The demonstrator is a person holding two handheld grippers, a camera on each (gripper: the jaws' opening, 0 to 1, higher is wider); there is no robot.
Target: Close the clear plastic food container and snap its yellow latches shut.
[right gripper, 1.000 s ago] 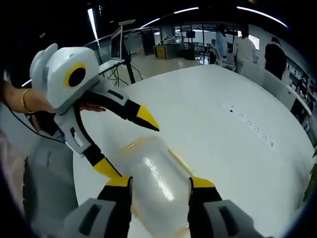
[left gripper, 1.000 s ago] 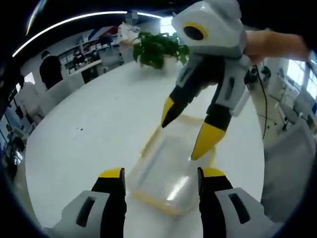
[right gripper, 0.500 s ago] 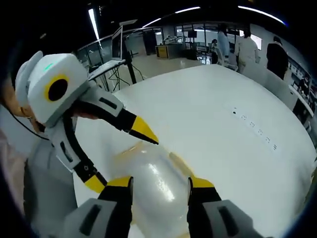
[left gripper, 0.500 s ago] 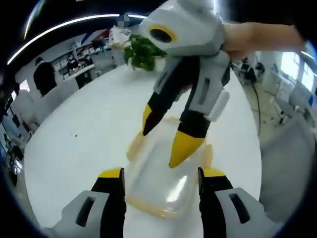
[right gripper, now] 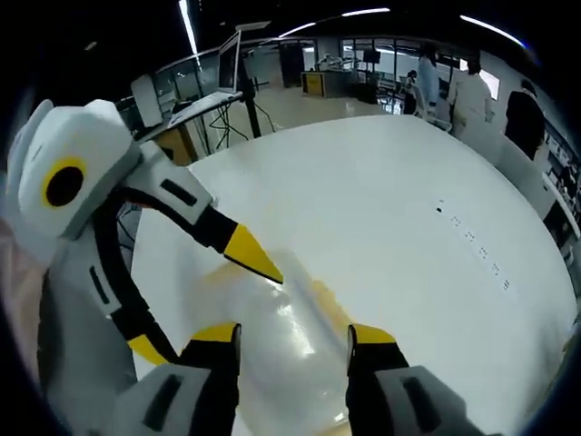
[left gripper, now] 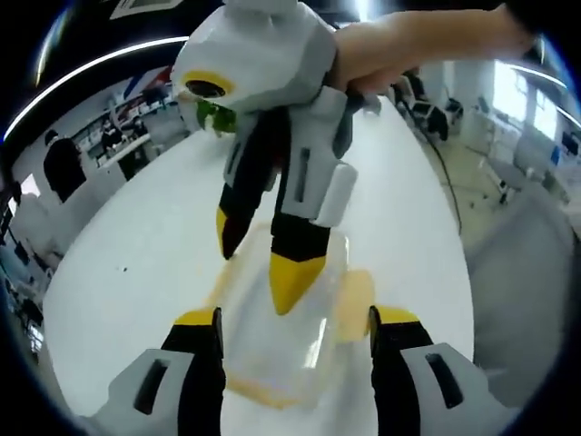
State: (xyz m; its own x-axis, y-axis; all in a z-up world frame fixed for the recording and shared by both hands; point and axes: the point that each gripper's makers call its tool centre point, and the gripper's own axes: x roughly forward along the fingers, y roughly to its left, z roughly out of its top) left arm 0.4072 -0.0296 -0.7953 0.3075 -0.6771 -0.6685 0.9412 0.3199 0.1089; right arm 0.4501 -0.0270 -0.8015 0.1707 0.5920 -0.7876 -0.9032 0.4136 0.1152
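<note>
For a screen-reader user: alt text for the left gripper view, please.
The right gripper, jaws open, points down over a clear plastic food container with yellow latches on a white table, between the left gripper's open jaws.

- Left gripper: jaws spread wide, rising from the bottom of the left gripper view; it also shows in the right gripper view, jaws parted.
- Right gripper: jaws apart; in the left gripper view it points down, held by a hand.
</note>
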